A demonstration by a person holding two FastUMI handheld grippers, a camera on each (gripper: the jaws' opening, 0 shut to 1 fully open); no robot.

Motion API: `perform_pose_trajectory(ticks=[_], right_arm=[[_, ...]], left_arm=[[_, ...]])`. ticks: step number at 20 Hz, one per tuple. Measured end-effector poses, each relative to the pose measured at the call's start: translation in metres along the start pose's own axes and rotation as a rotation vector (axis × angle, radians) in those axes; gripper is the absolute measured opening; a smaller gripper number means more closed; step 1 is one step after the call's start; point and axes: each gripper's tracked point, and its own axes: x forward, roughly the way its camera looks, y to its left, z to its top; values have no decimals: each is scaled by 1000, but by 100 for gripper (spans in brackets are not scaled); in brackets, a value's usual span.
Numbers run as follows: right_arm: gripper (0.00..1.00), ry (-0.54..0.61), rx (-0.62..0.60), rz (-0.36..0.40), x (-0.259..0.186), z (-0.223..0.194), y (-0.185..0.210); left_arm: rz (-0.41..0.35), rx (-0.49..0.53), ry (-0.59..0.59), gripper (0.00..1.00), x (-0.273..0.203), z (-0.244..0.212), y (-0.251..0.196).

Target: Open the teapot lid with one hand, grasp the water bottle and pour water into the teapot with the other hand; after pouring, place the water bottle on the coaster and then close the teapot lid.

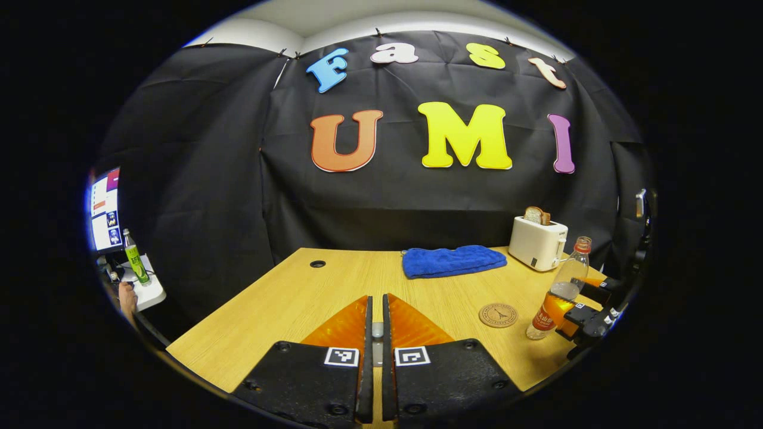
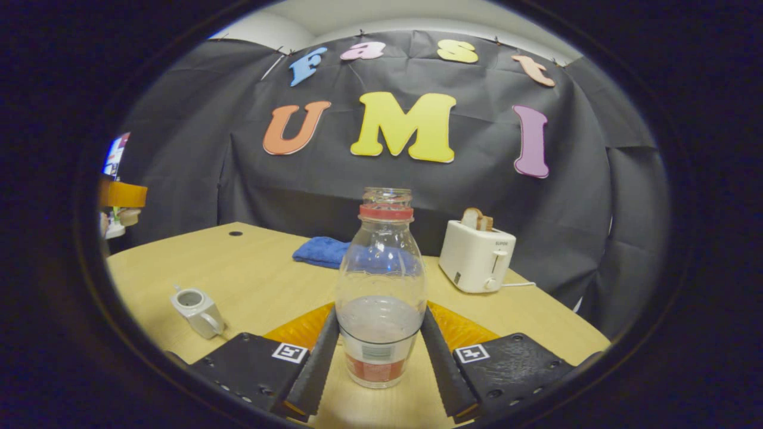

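R tool point(image 2: 380, 351) clamped on bottle point(image 2: 380, 298), upright on table point(image 2: 262, 280) | L tool point(image 1: 374, 351) nearly closed, sm. lid knob betw. fingers

Plenty of bare table point(image 1: 286, 298) on the near left, nothing standing there except a small hole point(image 1: 318, 263) toward the back edge. Back middle taken up by a folded blue towel point(image 1: 453, 261), low and flat, easy to pass over. Toaster point(image 1: 537, 241) with bread in it blocks the back right corner, cord trailing off behind. Coaster point(image 1: 498, 315) lying flat just left of the water bottle point(image 2: 381, 286), open wood all around it. Bottle standing upright between the right tongs point(image 2: 381, 348), fingers close on both sides. Teapot point(image 2: 197, 311) with no lid on, sitting alone at near left in the right gripper view, clear wood between it and the bottle.
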Motion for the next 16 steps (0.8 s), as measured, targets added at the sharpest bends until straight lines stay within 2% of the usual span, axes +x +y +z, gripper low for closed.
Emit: perform_pose_trajectory(ticks=[5,8,12,16], right_arm=[[75,13,-161,-29,-10,16,11],[75,7,-313,-60,-15,24,21],[76,38,-542,-115,-13,20,31],[77,101,-649,-117,-12,5,41]], left_arm=[[-2,-30,-9,8,-5,6,16],[16,-52,-29,8,-9,13,30],[20,-68,-37,8,-12,16,35],[20,-81,-44,8,-13,18,39]])
